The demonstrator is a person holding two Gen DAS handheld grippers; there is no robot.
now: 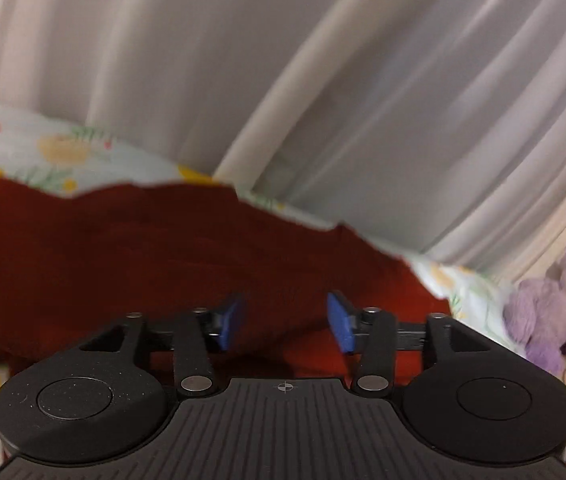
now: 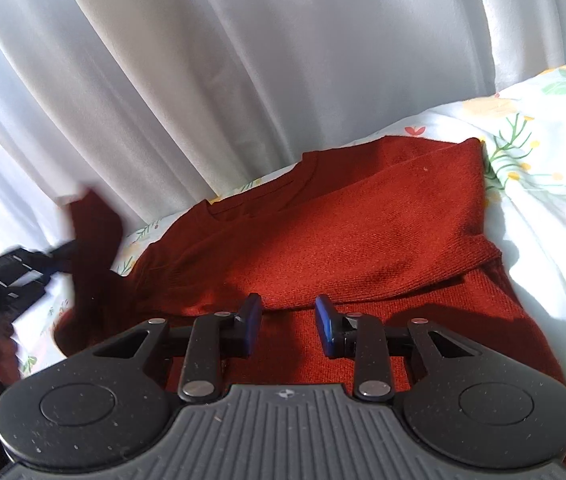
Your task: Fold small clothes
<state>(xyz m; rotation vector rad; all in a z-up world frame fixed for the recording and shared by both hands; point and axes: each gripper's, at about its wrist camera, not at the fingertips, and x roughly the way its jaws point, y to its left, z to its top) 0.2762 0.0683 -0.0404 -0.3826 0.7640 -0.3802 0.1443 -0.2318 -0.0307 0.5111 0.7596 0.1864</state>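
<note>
a: where's the sweater (image 2: pixel 363 232) now?

b: spread on the bed (image 2: pixel 543 152), on the flowered sheet, with its neckline toward the white curtain (image 2: pixel 243 60). one side is already folded over the body, so there's a doubled edge running across just ahead of the right gripper (image 2: pixel 289 326).

a: and the other sleeve (image 2: pixel 95 232)?

b: it's lifted off the bed at the left of the right wrist view, beside the left gripper (image 1: pixel 285 322). that part is blurred, so i can't tell if it is pinched. in the left wrist view its fingers (image 1: pixel 339 324) stand apart with only red knit behind them.

a: right fingers (image 2: pixel 323 326)?

b: partly apart, low over the cloth at the fold, nothing clamped between them as far as i can see.

a: how will it handle?

b: light, soft, floppy knit. it'll sag and stretch from any single pinch, and the layers will likely drag along rather than slide. i'd take it by a cuff, hem or the folded edge, where it's thicker, and pinch both layers together so the fold doesn't open.
</note>
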